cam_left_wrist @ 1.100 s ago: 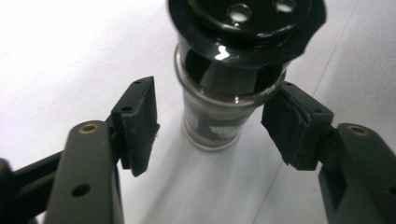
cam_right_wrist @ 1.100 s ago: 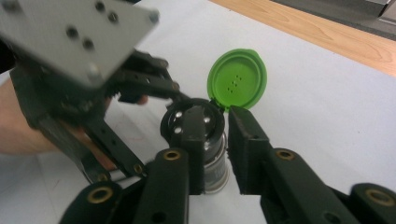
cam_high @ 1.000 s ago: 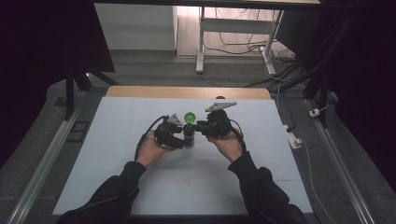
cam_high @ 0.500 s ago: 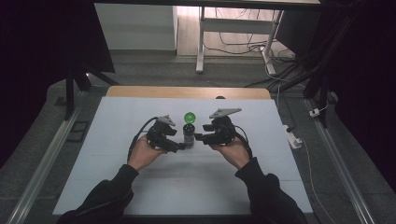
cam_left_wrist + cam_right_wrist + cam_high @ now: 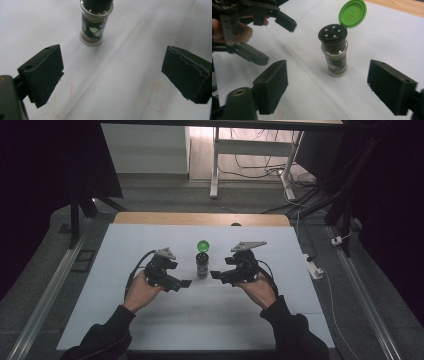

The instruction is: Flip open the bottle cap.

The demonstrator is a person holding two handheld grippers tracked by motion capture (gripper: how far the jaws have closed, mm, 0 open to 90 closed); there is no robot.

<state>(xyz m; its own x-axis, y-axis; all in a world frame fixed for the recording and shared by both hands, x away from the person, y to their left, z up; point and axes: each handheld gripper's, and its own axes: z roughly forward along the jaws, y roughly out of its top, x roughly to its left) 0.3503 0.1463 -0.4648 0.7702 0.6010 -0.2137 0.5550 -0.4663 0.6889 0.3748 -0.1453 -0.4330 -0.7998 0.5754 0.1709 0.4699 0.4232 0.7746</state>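
A small spice jar (image 5: 202, 265) stands upright on the white table mat (image 5: 125, 240). Its green flip lid (image 5: 203, 245) is swung open, baring a black shaker top with holes (image 5: 332, 33). The jar (image 5: 335, 58) has a dark label and brown contents, and its lower body (image 5: 93, 27) appears ahead of the left jaws. My left gripper (image 5: 184, 283) is to the jar's left, apart from it, open; its jaws have just been opening with nothing between them. My right gripper (image 5: 214, 274) is to the jar's right, also open and empty, its jaws just opened wider.
The wooden table edge (image 5: 200, 218) runs along the far side of the mat. Beyond it on the floor are a desk frame (image 5: 216, 165) and cables. A power strip (image 5: 314, 267) lies off the right edge. Faint red marks (image 5: 155, 97) stain the mat.
Both grippers have drawn back from the jar, the left to the left, the right to the right, and their jaws have spread. The jar stands alone, lid still open.
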